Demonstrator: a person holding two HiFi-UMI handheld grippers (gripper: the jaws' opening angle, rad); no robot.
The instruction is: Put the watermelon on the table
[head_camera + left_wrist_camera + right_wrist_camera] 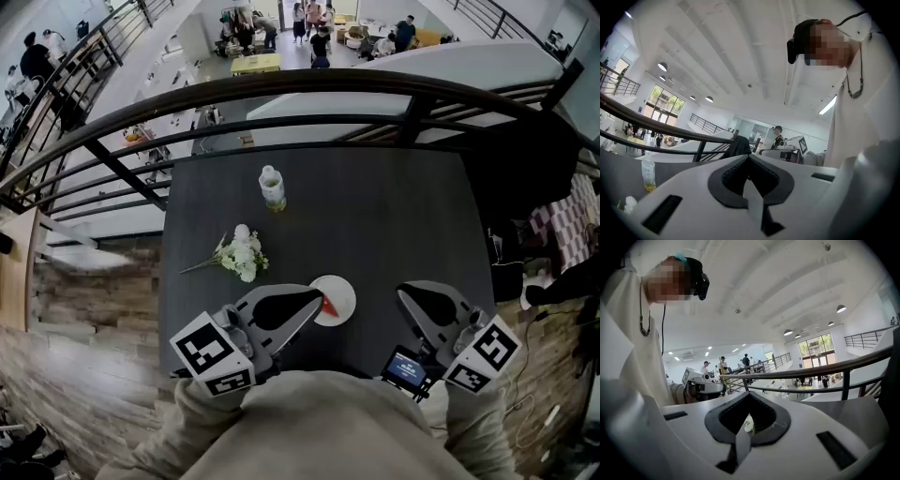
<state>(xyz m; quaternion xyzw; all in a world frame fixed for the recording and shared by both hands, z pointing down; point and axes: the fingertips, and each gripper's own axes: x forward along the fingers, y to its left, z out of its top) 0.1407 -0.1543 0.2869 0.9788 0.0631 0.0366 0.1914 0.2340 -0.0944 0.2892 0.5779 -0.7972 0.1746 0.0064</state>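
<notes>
Even bright light, fisheye-warped, dark-vignetted edges

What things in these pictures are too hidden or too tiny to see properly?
- Head view: the red piece on the white plate is tiny and partly behind the left claw; watermelon or not, unclear.
- Head view: the label on the bottle is too small to read.
- Right gripper view: a pale thing peeks past the shut right claw; too little shows.

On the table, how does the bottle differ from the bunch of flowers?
The bottle stands upright; the flowers lie flat. The bottle is clear with a little yellowish liquid; the flowers are white with green stems. The bottle sits nearer the railing, the flowers nearer the person. Both rest on the dark table, untouched.
</notes>
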